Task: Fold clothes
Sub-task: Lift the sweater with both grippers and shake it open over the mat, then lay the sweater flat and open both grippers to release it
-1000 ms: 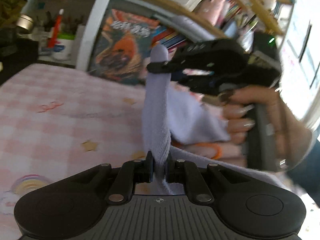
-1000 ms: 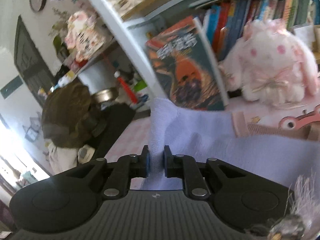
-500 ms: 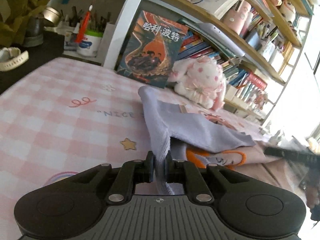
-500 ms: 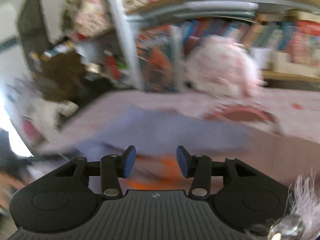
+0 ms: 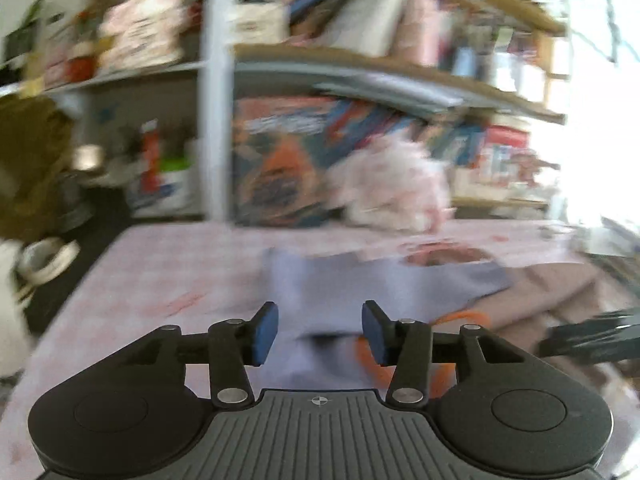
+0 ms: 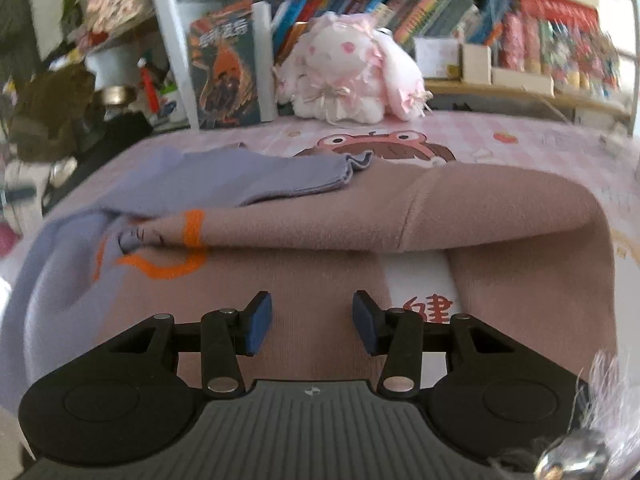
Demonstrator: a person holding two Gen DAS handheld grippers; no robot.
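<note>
The bookshelf (image 6: 440, 12) fills the back of my right wrist view, crammed with books, and the pink checked counter (image 6: 540, 140) runs out in front of it. Across that counter lies the garment (image 6: 320, 220), a lavender and dusty-pink top with orange printing, its pink sleeve folded over the body and the lavender sleeve (image 6: 248, 176) draped flat toward the far left side. In my left wrist view, which is heavily blurred, the same garment (image 5: 320, 280) sits just ahead of the tool. A white and pink plush rabbit (image 6: 348, 76) rests against the shelf, beside a dark illustrated book (image 6: 224, 72) standing upright. My right gripper (image 6: 312, 322) hovers low over the pink body of the top, level and pointing toward the shelf, its fingers (image 6: 258, 322) spread wide with nothing between them. My left gripper (image 5: 319, 330) is held level too, over the lavender part, its fingers (image 5: 266, 332) equally wide apart and holding nothing.
</note>
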